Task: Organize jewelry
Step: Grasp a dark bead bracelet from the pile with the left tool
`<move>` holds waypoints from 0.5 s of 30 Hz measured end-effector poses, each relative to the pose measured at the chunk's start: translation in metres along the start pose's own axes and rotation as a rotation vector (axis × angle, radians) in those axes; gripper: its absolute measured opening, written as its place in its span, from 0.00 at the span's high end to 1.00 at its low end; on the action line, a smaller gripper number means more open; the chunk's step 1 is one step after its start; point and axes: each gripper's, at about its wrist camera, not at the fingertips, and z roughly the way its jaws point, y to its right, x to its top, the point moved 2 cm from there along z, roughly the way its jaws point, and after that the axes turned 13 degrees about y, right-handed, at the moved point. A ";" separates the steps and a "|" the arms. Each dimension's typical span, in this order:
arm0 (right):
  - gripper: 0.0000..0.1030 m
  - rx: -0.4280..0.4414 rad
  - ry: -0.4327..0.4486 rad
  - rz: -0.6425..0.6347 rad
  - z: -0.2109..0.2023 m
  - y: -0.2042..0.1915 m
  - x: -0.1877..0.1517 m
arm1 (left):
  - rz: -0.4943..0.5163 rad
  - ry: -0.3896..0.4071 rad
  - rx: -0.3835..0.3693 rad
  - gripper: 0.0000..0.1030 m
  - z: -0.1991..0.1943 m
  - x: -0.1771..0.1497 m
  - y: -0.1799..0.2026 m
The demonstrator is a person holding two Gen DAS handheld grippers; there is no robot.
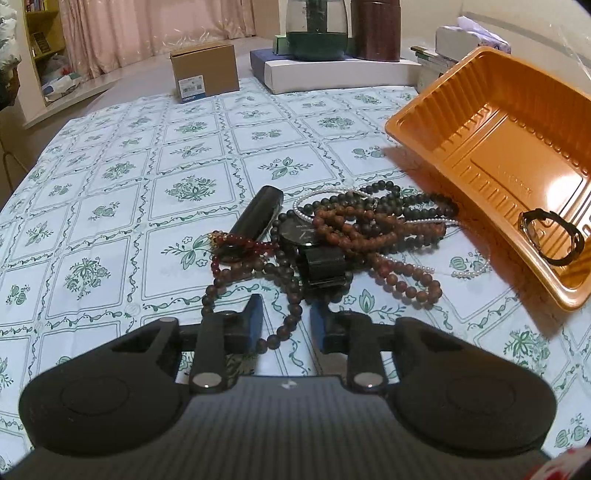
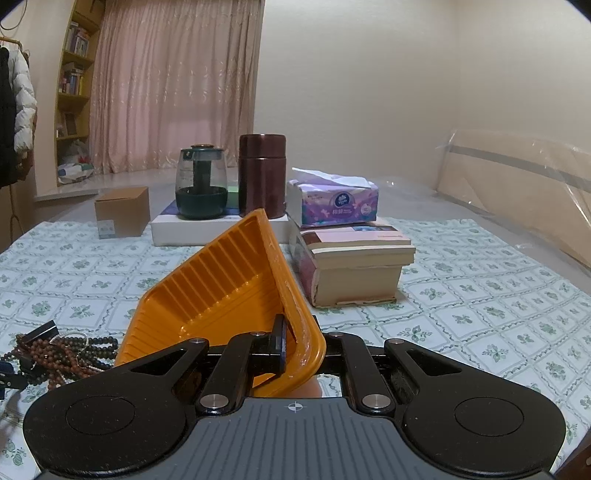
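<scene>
— How was the orange tray (image 1: 491, 155) held?
— Its rim was clamped by the right tongs (image 2: 295, 343), tilted over the surface (image 1: 110, 184).
— And the left tongs (image 1: 286, 325)?
— They were kept apart around 1 brown bead strand (image 1: 286, 314) of the jewelry pile (image 1: 351, 229); 1 watch (image 1: 550, 236) was seen in the tray.

In the left wrist view a heap of beads (image 1: 354, 236) lies at mid-frame on the desk (image 1: 110, 206), a watch (image 1: 314, 251) among them. The tray (image 1: 480, 147) sits tilted at right, a bracelet (image 1: 552, 236) in it. A box (image 1: 205, 74) stands upper left, a kettle (image 1: 317, 29) and flask (image 1: 376, 29) at top.
</scene>
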 end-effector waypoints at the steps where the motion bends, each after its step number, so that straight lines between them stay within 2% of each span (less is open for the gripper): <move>1: 0.91 0.000 0.000 0.001 0.000 0.000 0.000 | -0.001 -0.005 -0.001 0.87 0.000 0.000 0.000; 2: 0.91 0.000 0.000 0.001 0.000 0.000 0.000 | -0.003 -0.012 -0.003 0.93 0.001 0.001 0.000; 4: 0.90 -0.001 0.000 0.001 0.000 0.000 0.000 | -0.002 -0.020 0.000 0.94 -0.001 0.002 0.000; 15: 0.91 0.009 0.003 -0.001 -0.002 -0.003 0.002 | -0.031 0.009 -0.013 0.94 -0.035 0.021 0.001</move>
